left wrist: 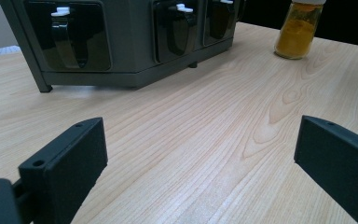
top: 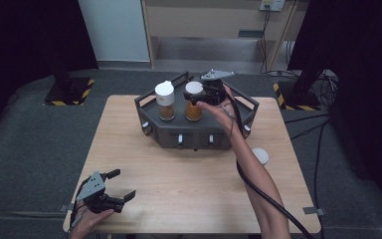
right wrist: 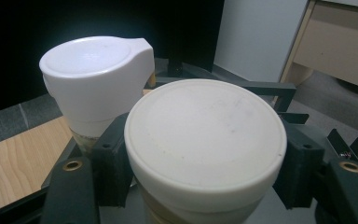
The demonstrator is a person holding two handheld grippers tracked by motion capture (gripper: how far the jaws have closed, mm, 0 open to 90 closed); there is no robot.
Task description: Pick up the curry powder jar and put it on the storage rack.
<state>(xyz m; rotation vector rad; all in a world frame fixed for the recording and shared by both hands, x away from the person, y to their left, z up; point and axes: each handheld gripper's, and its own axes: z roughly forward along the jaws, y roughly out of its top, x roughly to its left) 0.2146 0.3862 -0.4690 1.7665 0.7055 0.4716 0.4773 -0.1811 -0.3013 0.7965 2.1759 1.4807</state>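
Note:
A dark grey rack [top: 195, 133] stands at the far middle of the wooden table [top: 179, 184]. Two spice jars stand on its top. My right gripper [top: 202, 95] is shut on the right jar [top: 194, 103], just under its round white lid [right wrist: 205, 135]; the black pads [right wrist: 114, 161] press on both sides of it. The left jar [top: 165, 99] with a flip-top white cap [right wrist: 93, 74] stands free beside it. At the table's near left corner my left gripper [top: 123, 184] rests low over the wood, open, with bare table between its pads [left wrist: 70, 172].
A third jar of yellow spice [left wrist: 300, 28] stands on the table right of the rack, its white lid [top: 260, 155] seen from above. The rack's front [left wrist: 121, 42] has dark compartments with white tabs. A black cable [top: 258, 191] trails along the right forearm.

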